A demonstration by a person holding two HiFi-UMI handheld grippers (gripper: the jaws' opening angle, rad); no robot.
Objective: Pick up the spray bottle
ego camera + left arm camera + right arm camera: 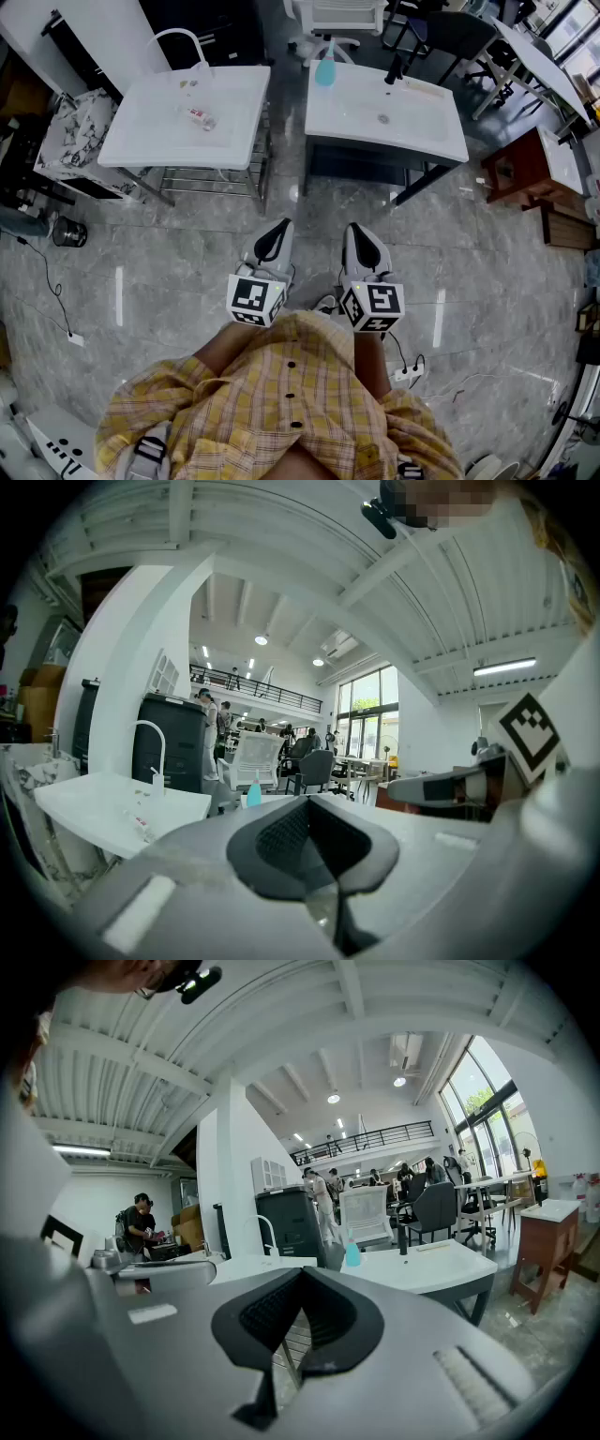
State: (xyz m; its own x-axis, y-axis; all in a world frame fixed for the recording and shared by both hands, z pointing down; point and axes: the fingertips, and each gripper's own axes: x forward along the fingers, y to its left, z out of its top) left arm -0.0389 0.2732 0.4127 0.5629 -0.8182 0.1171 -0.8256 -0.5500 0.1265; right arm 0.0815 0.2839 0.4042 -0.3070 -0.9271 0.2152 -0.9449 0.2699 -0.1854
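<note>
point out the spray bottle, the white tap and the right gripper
spray bottle (324, 70), head view, teal body
white tap (178, 32), head view, top of its arch
right gripper (354, 231), head view, tip where its shut jaws meet

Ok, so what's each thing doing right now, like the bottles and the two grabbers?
Spray bottle: standing upright at the back of the right sink, nothing touching it.
Small bottle: lying on its side in the left sink.
Left gripper: shut, empty.
Right gripper: shut, empty.
</note>
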